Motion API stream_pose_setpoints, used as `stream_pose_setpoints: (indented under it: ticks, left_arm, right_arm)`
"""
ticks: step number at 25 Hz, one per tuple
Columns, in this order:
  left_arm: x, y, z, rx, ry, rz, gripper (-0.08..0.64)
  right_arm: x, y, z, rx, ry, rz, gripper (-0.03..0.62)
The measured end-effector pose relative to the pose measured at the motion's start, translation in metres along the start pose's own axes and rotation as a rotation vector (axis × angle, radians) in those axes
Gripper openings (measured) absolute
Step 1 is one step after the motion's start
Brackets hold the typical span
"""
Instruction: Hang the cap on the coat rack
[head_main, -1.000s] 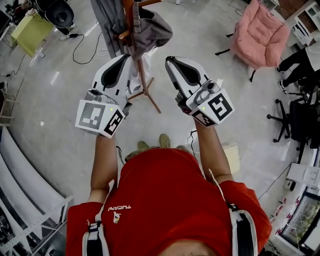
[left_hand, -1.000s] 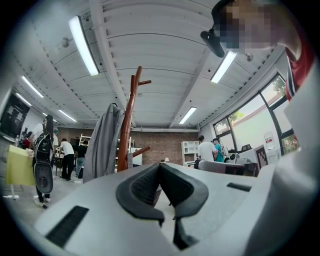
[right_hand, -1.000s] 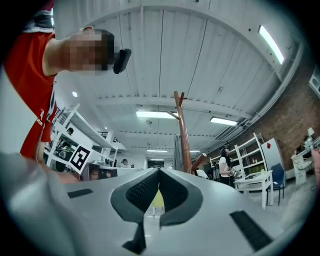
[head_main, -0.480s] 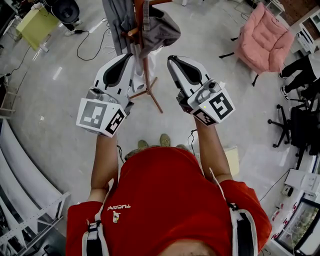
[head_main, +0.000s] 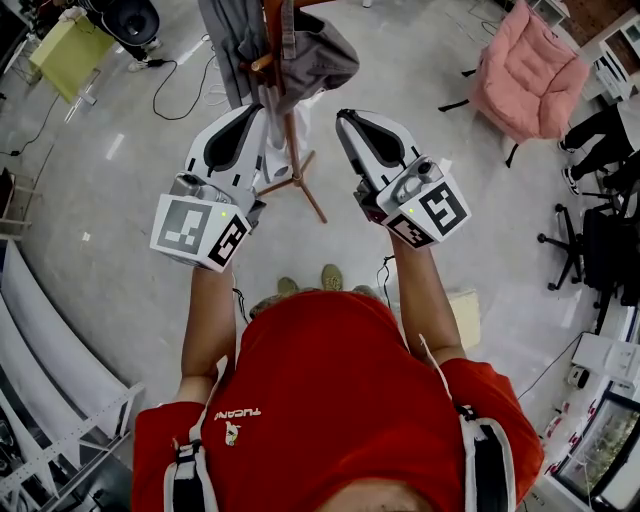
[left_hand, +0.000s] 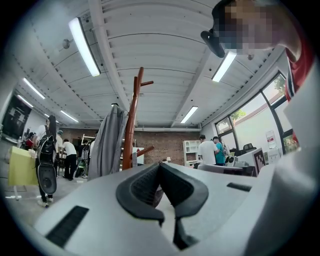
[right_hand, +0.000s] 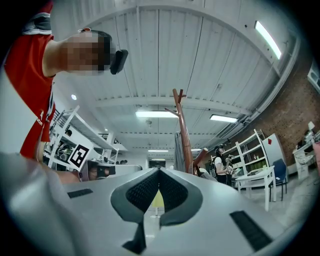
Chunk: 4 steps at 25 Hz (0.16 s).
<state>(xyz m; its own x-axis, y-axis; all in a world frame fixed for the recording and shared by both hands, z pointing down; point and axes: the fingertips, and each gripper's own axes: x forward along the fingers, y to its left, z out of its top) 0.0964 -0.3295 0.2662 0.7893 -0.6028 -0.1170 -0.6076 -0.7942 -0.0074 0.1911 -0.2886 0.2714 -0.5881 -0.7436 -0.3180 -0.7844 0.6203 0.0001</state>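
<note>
A wooden coat rack (head_main: 291, 150) stands on the floor right in front of me, with grey clothing (head_main: 312, 55) draped over its upper arms. I cannot pick out a cap for certain among that cloth. My left gripper (head_main: 262, 108) is raised beside the pole, jaws shut, its tip close to a white cloth (head_main: 276, 152) by the pole. My right gripper (head_main: 342, 115) is held up just right of the pole, shut and empty. In the left gripper view the rack (left_hand: 131, 125) rises beyond the shut left gripper (left_hand: 160, 164). The right gripper view has the rack (right_hand: 183, 135) behind the shut right gripper (right_hand: 159, 170).
A pink armchair (head_main: 525, 70) stands at the far right and a yellow-green stool (head_main: 62, 60) at the far left. A black cable (head_main: 185, 95) trails over the floor left of the rack. A seated person's legs (head_main: 595, 125) and office chairs (head_main: 600, 240) are at the right edge.
The rack's top has shifted slightly right in the head view. Both grippers hold nearly the same raised pose, still shut.
</note>
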Motion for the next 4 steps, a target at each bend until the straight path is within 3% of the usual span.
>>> stream_pose_setpoints:
  ticks: [4]
  left_arm:
    - [0.0022, 0.0010, -0.0015, -0.001, 0.001, -0.001, 0.009]
  right_arm:
    - [-0.0010, -0.0024, -0.0022, 0.003, -0.001, 0.001, 0.023]
